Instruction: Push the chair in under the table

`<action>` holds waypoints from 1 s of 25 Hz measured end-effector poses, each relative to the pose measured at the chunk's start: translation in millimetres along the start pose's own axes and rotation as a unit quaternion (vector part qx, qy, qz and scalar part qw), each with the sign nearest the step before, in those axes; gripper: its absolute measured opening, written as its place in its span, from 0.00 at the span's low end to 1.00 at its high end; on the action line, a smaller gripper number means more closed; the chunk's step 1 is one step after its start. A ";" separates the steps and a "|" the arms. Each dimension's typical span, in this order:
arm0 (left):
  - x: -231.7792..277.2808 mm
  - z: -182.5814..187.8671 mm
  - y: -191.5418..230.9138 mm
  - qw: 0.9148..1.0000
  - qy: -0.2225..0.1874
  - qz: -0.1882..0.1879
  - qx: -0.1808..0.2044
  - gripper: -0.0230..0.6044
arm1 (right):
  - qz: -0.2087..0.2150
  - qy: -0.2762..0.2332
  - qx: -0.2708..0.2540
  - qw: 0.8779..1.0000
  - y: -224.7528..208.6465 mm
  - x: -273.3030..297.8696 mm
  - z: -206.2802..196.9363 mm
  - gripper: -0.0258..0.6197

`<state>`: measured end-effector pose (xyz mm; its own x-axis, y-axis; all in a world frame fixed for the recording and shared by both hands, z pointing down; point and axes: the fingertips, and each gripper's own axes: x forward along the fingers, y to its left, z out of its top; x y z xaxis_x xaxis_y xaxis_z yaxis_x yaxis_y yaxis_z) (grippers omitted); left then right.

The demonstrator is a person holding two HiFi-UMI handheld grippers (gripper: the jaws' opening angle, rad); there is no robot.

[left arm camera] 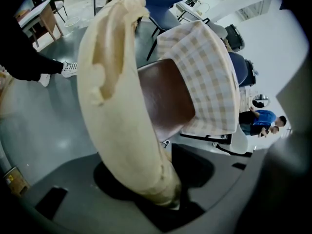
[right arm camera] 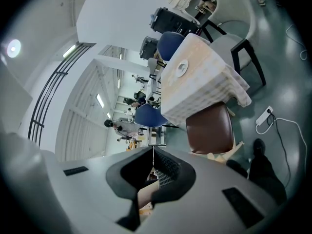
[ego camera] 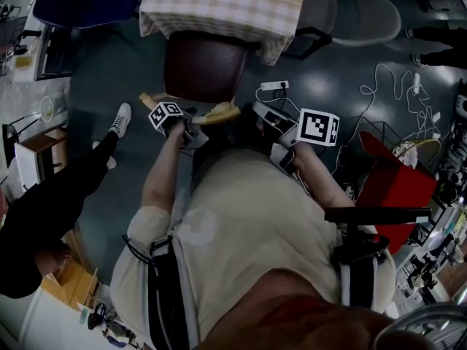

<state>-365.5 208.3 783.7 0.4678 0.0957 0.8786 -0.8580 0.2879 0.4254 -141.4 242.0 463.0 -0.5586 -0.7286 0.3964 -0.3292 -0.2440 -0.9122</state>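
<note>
The chair has a brown seat (ego camera: 204, 65) and a pale curved wooden backrest (ego camera: 219, 113). Its seat front sits under the checked tablecloth of the table (ego camera: 219, 9). My left gripper (ego camera: 191, 126) reaches steeply down onto the backrest's left part. In the left gripper view the backrest (left arm camera: 122, 106) runs up out of the jaw gap of the gripper (left arm camera: 170, 199), which is shut on it, with the seat (left arm camera: 163, 101) and cloth (left arm camera: 209, 72) beyond. My right gripper (ego camera: 266, 115) hovers by the backrest's right end. Its jaws (right arm camera: 153, 152) are shut on nothing, and the seat (right arm camera: 209, 128) lies ahead.
A white power strip (ego camera: 273, 86) and loose cables (ego camera: 394, 86) lie on the floor to the right. A red box (ego camera: 394, 173) stands at the right. A person in black (ego camera: 58, 195) stands to the left. A grey chair (ego camera: 365, 13) is beyond the table.
</note>
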 end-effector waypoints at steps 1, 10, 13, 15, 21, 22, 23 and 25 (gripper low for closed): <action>0.2 0.2 -1.3 1.000 0.000 0.000 0.002 0.39 | 0.000 0.000 0.001 1.000 0.0 -0.1 0.0 0.06; 10.4 1.9 -23.2 1.000 0.004 -0.004 0.008 0.39 | -0.004 0.000 0.008 1.000 -8.4 -4.9 4.5 0.06; 11.5 2.2 -25.5 1.000 0.005 -0.003 0.005 0.39 | -0.006 -0.004 0.010 1.000 -9.9 -6.0 5.4 0.06; 11.1 2.1 -25.4 1.000 0.008 -0.003 0.001 0.39 | -0.008 -0.007 0.013 1.000 -10.6 -5.2 5.0 0.06; 16.6 0.8 -42.3 1.000 0.005 -0.014 -0.011 0.39 | -0.008 -0.009 0.018 1.000 -14.0 -9.6 10.4 0.06; 16.9 0.5 -43.0 1.000 0.005 -0.015 -0.012 0.39 | -0.009 -0.010 0.019 1.000 -14.3 -10.4 9.7 0.06; 17.0 0.7 -43.7 1.000 0.005 -0.015 -0.013 0.39 | -0.009 -0.012 0.019 1.000 -14.8 -10.9 9.8 0.06; 18.2 2.2 -46.9 1.000 0.005 -0.018 -0.019 0.39 | -0.009 -0.016 0.019 1.000 -17.5 -12.0 13.0 0.06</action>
<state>-317.2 194.5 780.2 0.5001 0.0933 0.8609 -0.8319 0.3280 0.4477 -119.0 246.8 472.9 -0.5281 -0.7435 0.4103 -0.3091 -0.2817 -0.9083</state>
